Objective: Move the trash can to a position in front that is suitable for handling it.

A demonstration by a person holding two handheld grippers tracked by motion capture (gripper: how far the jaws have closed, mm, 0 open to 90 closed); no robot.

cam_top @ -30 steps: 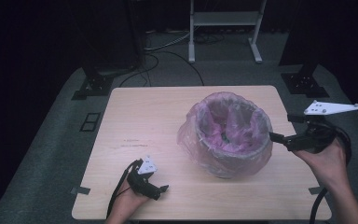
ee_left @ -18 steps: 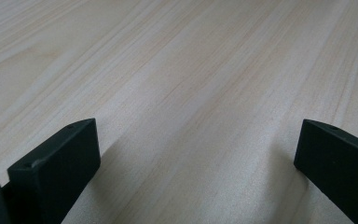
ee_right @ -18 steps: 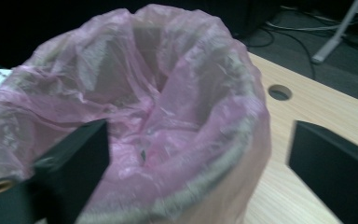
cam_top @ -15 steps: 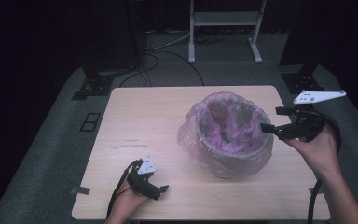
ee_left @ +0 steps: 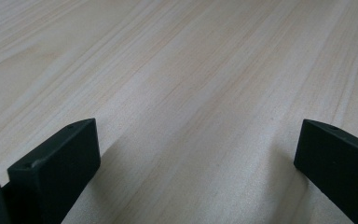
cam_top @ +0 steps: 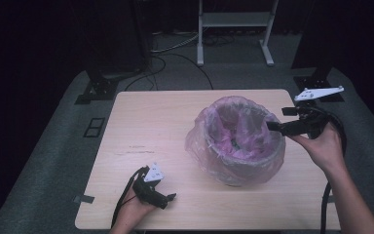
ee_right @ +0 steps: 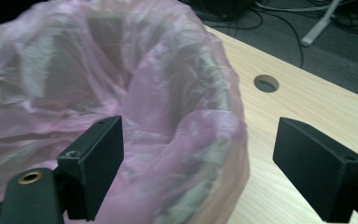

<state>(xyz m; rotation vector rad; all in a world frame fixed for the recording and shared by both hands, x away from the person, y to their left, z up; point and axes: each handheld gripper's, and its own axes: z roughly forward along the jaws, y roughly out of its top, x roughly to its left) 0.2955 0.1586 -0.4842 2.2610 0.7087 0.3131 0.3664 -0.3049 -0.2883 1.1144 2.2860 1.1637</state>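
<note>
A round bin lined with a pink plastic bag [cam_top: 236, 141] stands right of centre on the wooden table [cam_top: 151, 126]. My right gripper [cam_top: 276, 119] is at the bin's right rim and points left. In the right gripper view its jaws straddle the bag-covered rim [ee_right: 186, 126]; they have just been closing, but the pads stand apart from the plastic, so the right gripper [ee_right: 198, 135] is open. My left gripper [cam_top: 169, 197] rests low at the table's front left. Its jaws are wide apart over bare wood, leaving the left gripper [ee_left: 196, 135] open.
A round cable hole [ee_right: 266, 83] pierces the tabletop beyond the bin. Black stand bases [cam_top: 100, 90] sit on the carpet by the table's far corners. A white frame [cam_top: 233, 29] and cables lie behind the table. Bare wood stretches across the table's left half.
My right gripper has moved left from beside the table's right edge to the bin's rim. The left gripper and the bin have stayed put.
</note>
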